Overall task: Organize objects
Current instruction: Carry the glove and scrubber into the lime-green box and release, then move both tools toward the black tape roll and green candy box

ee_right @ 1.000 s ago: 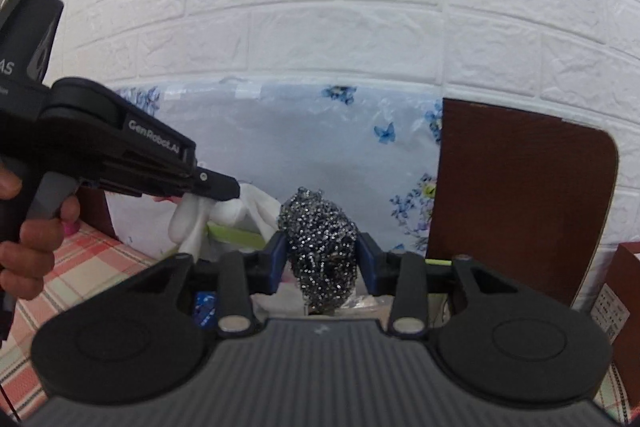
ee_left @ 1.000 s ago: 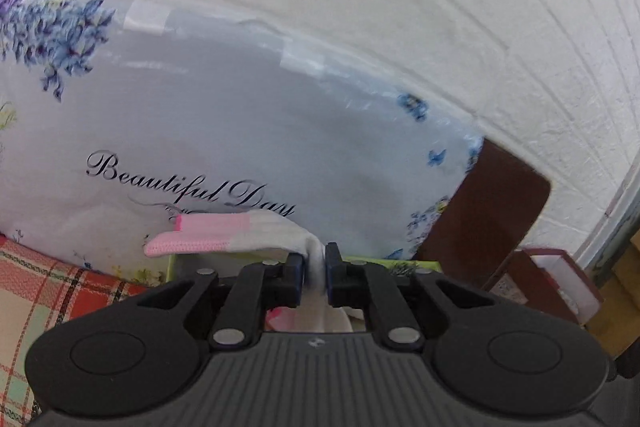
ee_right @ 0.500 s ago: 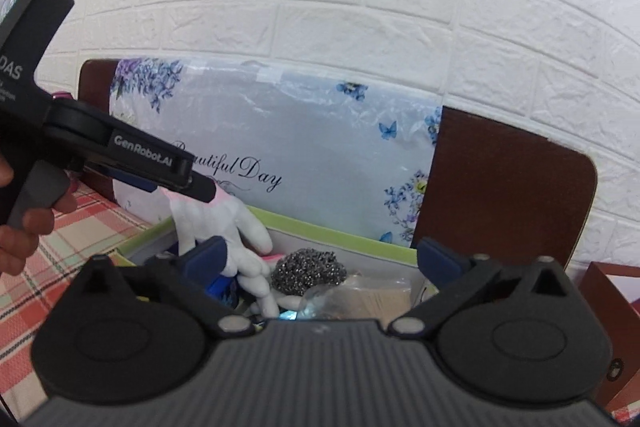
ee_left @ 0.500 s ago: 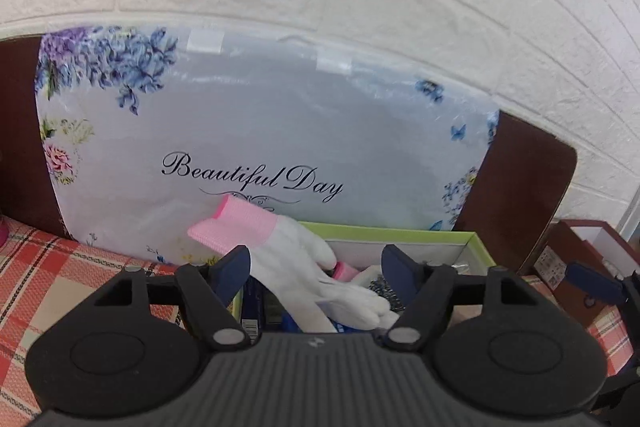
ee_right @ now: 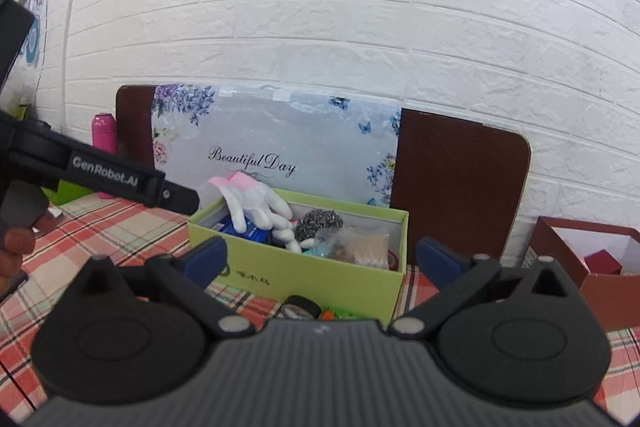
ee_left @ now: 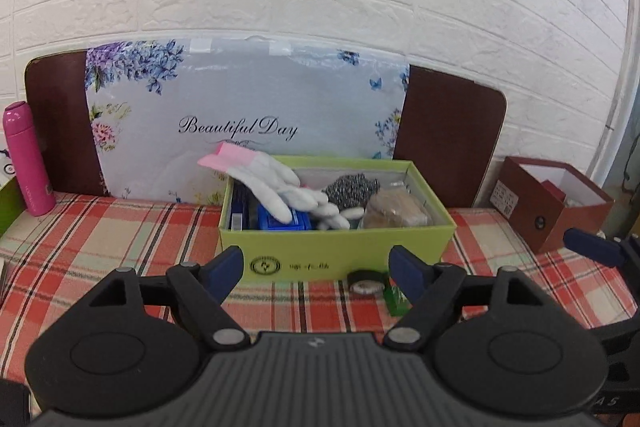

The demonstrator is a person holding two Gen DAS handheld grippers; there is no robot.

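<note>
Two grippers, left gripper (ee_left: 316,265) and right gripper (ee_right: 322,259), hang with jaws spread wide and holding nothing, low in each frame in front of the green box (ee_left: 340,247). Inside the box at mid-frame lie the white glove (ee_left: 276,183), its pink cuff jutting over the back-left rim, and the steel scourer (ee_left: 350,187) just right of it. I judge the packing step is between picks: next likely comes the small black roll (ee_left: 363,281) on the checked cloth (ee_left: 120,227) against the box front (a low, careful reach).

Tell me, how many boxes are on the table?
2 for sure. The green box sits in the middle, full of things, and the red box stands open at the far right. A green edge beside the pink bottle may be a third.
</note>
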